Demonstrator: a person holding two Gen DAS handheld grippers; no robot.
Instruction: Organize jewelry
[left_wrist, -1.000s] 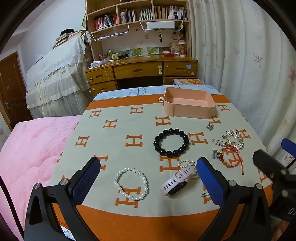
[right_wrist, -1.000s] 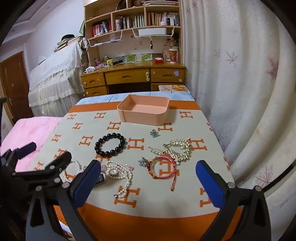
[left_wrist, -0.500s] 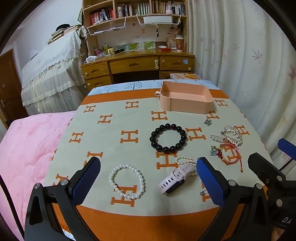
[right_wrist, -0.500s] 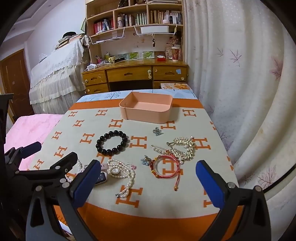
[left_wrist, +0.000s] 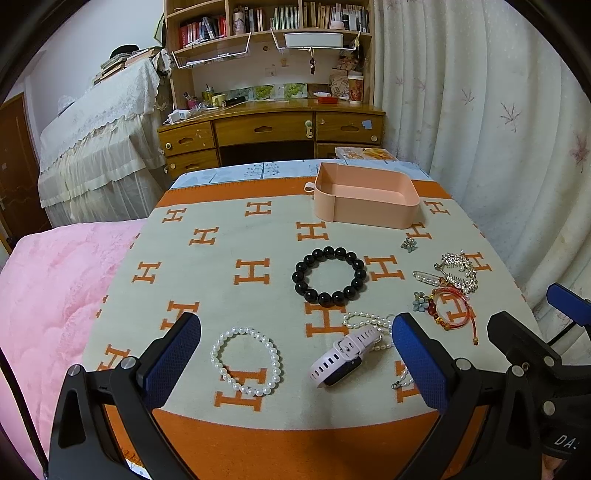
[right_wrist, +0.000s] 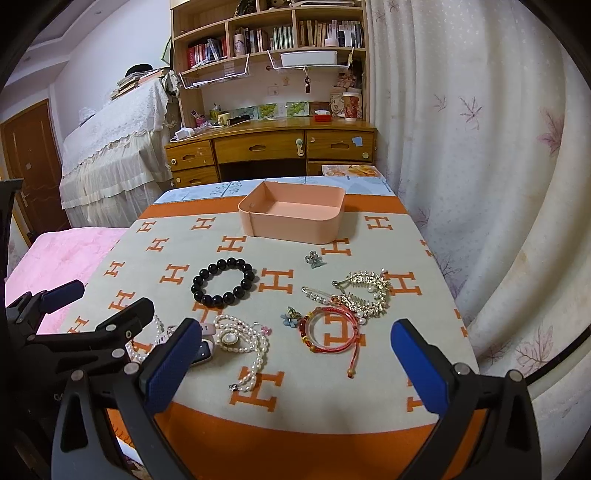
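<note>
My left gripper (left_wrist: 295, 365) gapes wide and empty above the pearl bracelet (left_wrist: 245, 361) and pink watch (left_wrist: 341, 356). Beyond them lies the black bead bracelet (left_wrist: 330, 276); the pink tray (right_wrist: 293, 211) sits far. My right gripper (right_wrist: 293, 365) hangs wide near the red bangle (right_wrist: 330, 328).

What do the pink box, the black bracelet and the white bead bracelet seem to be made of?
Pink box: probably matte plastic, with smooth thin walls and rounded corners. Black bracelet: polished stone or glass beads, each showing a bright glint. White bead bracelet: pearls or imitation pearl, with a soft satin sheen; which one cannot be told.
</note>
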